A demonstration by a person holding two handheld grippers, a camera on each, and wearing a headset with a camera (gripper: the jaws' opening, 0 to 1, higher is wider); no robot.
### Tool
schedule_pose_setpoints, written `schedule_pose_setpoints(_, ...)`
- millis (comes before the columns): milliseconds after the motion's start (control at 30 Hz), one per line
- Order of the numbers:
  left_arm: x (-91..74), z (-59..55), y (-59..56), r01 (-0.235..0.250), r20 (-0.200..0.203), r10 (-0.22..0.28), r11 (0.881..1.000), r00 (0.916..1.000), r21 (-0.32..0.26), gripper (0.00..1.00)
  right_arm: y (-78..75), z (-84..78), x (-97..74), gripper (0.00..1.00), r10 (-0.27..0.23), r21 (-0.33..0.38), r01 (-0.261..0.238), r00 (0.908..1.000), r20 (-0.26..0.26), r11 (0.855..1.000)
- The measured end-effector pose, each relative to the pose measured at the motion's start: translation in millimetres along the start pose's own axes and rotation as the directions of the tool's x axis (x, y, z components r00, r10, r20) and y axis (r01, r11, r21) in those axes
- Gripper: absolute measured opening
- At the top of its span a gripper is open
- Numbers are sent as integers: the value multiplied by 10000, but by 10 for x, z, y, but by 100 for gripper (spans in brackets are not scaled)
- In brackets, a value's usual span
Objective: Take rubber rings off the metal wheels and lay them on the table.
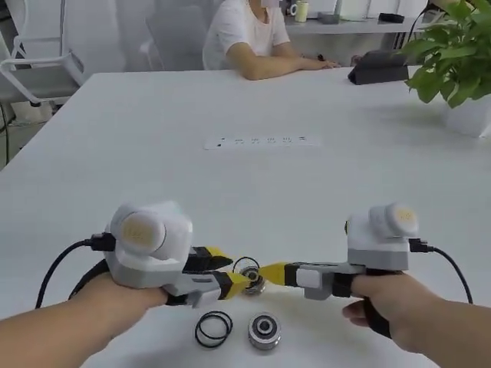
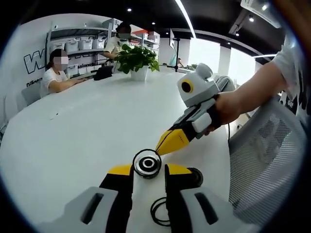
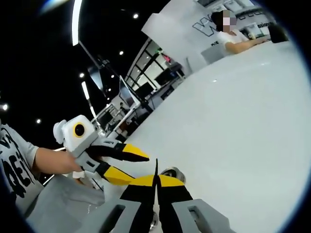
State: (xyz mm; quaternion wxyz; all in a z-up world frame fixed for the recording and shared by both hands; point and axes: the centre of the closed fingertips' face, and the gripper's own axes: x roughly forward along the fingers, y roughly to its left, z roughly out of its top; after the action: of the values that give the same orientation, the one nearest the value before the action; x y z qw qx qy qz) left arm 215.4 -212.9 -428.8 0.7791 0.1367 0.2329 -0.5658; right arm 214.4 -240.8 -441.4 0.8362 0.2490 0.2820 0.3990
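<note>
Left gripper (image 2: 148, 171) clamps silver metal wheel (image 1: 252, 280); right gripper (image 3: 155, 180) pinches its black rubber ring (image 3: 156, 167). Other wheel (image 1: 264, 331) stripped, rings (image 1: 213, 328) tabled.

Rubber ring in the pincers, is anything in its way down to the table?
Nothing visible blocks it. Close by the ring, loose rings and a spare wheel lie on the table, with bare space all around.

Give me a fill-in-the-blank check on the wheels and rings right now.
The left gripper grips a metal ____ between its jaws.
The right gripper pinches a thin rubber ____ at that wheel.
In the head view, loose rubber rings lie on the table to the ____ of the second wheel.
Missing: wheel; ring; left.
</note>
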Motion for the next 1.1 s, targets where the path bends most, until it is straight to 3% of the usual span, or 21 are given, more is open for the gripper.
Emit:
schedule_pose_setpoints(533,-508,71,-195,276,669,-268,9995,9974,-123,36,186,48,18,0,490,-53,-490,9988,5,9988)
schedule_pose_setpoints(900,-768,13,-281,98,729,-104,9999,9973,84,50,419,-55,95,0,1066,-258,-1081,9928,-553,9938)
schedule_pose_setpoints(1100,-905,-53,-275,-49,724,44,10000,9974,76,58,528,-204,146,0,1308,-464,-1374,9837,-1234,9894)
